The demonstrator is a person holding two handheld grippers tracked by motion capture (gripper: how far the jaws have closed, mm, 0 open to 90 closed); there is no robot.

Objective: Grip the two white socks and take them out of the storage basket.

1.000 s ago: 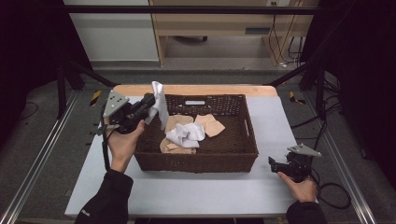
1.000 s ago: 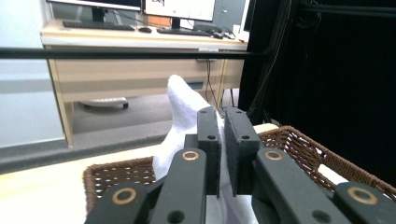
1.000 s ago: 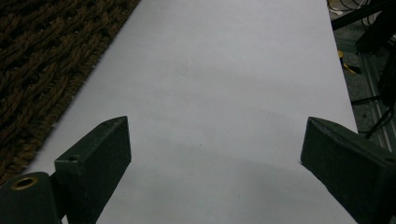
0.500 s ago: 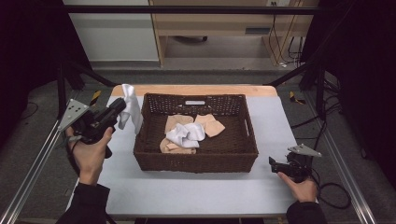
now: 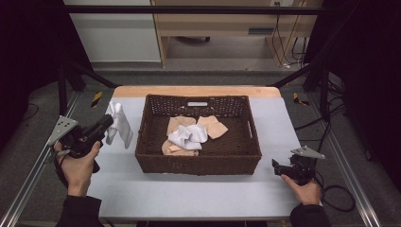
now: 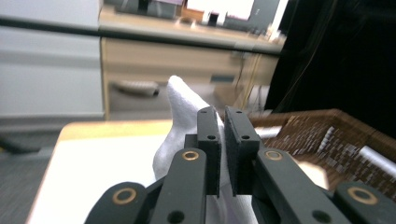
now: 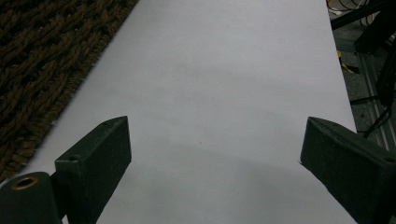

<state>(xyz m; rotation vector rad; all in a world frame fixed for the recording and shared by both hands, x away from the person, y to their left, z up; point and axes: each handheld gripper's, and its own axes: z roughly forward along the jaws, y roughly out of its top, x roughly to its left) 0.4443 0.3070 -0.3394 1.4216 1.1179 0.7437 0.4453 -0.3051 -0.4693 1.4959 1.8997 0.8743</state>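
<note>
Cloth (image 5: 120,124), white, hangs pinched between the left gripper (image 6: 223,140) jaws, beside the basket (image 5: 198,161). Lower it flat onto the tabletop (image 5: 189,194) before releasing. Right gripper (image 7: 212,158) jaws gape wide, holding nothing.

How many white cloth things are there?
2. One white cloth hangs from the left gripper, over the table left of the basket. Another white cloth lies in the basket on the tan pieces. More may be hidden underneath.
</note>
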